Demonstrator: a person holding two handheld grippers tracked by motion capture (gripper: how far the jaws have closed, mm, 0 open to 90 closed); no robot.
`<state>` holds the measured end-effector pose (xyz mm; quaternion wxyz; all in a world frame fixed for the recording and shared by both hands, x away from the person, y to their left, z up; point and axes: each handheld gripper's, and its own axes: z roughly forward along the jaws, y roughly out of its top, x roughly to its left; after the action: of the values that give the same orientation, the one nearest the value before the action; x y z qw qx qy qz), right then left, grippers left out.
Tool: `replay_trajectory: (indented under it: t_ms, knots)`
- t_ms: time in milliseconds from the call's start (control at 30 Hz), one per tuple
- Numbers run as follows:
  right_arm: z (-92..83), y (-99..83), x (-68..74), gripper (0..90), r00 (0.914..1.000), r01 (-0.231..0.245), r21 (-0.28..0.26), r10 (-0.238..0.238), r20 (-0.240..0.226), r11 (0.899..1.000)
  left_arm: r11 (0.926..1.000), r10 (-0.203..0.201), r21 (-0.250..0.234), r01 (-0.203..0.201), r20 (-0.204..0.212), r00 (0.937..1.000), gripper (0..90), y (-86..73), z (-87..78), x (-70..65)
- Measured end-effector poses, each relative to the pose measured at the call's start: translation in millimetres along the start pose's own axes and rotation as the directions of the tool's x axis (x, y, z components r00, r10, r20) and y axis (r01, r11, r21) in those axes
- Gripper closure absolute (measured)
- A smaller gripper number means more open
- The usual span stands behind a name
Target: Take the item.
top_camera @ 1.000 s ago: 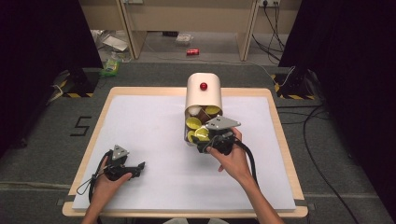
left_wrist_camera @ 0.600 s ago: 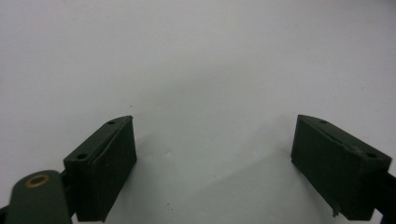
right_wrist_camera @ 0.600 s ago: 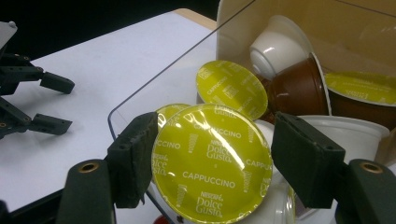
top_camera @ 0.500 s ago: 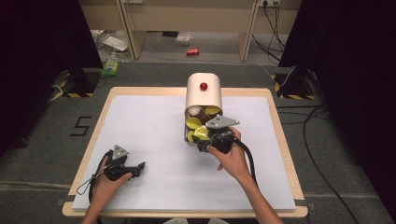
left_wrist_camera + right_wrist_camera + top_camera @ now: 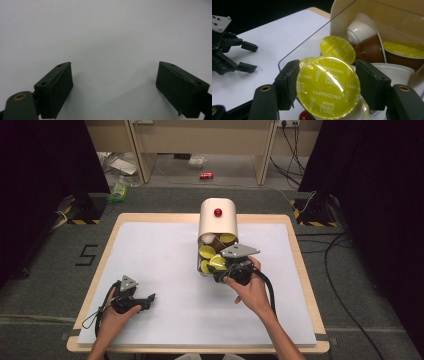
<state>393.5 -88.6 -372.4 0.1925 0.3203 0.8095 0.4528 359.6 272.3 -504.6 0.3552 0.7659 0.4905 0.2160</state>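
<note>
A cream, round-topped capsule holder (image 5: pixel 218 226) with a red knob (image 5: pixel 218 212) lies on the white table sheet (image 5: pixel 160 255), its clear-fronted open end toward me. Inside are several coffee capsules (image 5: pixel 367 40), brown and white ones with yellow-green lids. My right gripper (image 5: pixel 220 270) is at that opening. In the right gripper view the gripper (image 5: pixel 327 65) is shut on a cappuccino capsule (image 5: pixel 328 87), one jaw on each side of its lid. My left gripper (image 5: pixel 150 300) rests open on the sheet at the front left, and the left gripper view shows my left gripper (image 5: pixel 115 67) holding nothing.
The wooden table edge (image 5: pixel 305 270) frames the sheet. Bare white sheet lies between the two grippers and to the left of the holder. Cables (image 5: pixel 345 285) run over the floor at the right. In the right gripper view the left gripper (image 5: pixel 234 57) lies far off.
</note>
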Motion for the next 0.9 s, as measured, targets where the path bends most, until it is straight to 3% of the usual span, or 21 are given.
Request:
replay_trajectory:
  t_ms: [333, 900]
  knots:
    - [-24.4, -0.5, -7.6, 38.3, 1.0, -0.009, -0.03, 0.009, 0.004, 1.0, 1.0, 0.0, 0.0, 0.0, 0.0, 1.0, 13.2, 0.0, 0.0, 0.0]
    - [-58.6, -12.8, -25.0, 38.3, 0.9985, -0.024, -0.046, 0.026, 0.048, 0.999, 1.0, 0.0, 0.0, 0.0, 0.0, 1.0, 13.2, 0.0, 0.0, 0.0]
